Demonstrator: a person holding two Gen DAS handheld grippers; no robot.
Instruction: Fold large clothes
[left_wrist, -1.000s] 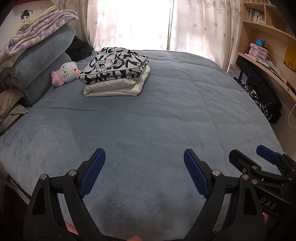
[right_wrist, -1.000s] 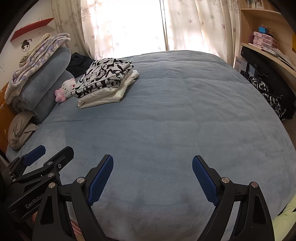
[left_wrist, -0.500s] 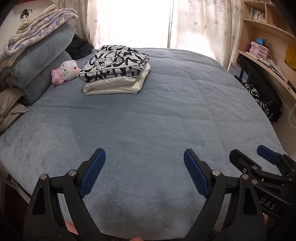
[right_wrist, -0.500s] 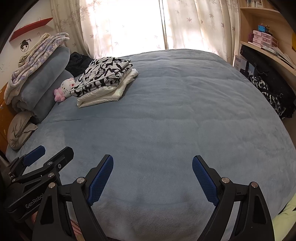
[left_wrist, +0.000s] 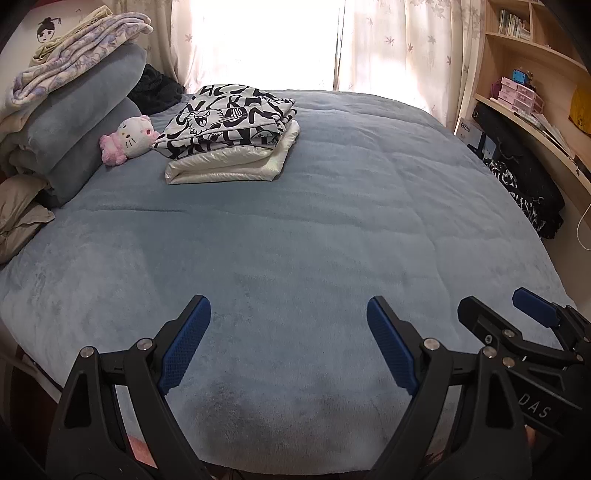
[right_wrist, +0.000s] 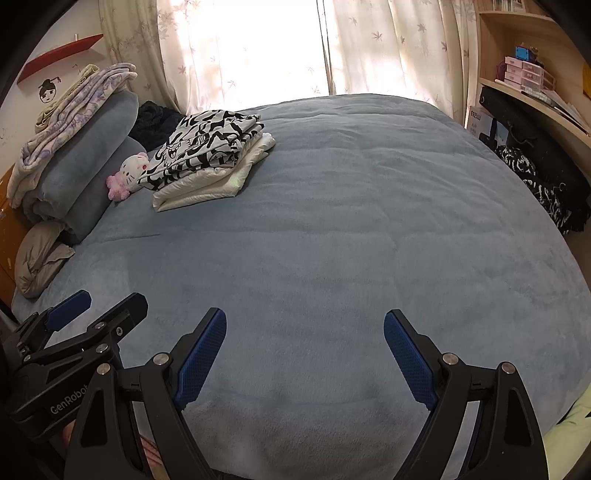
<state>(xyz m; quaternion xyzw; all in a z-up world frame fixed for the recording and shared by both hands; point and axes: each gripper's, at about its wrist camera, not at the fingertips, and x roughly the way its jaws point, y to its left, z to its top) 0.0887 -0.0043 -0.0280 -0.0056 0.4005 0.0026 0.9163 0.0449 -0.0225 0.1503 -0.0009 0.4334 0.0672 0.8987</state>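
The folded clothes sat in a neat pile at the far left of the blue bed, beside a pink toy cat. Nothing had moved in the last second, so the folding looked done. The left gripper and right gripper both hung spread wide and empty over the near edge, with lots of bare blanket around them.

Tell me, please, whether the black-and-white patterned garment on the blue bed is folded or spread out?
Folded: the black-and-white patterned garment lies as a compact layered rectangle with stacked edges, atop a folded cream garment.
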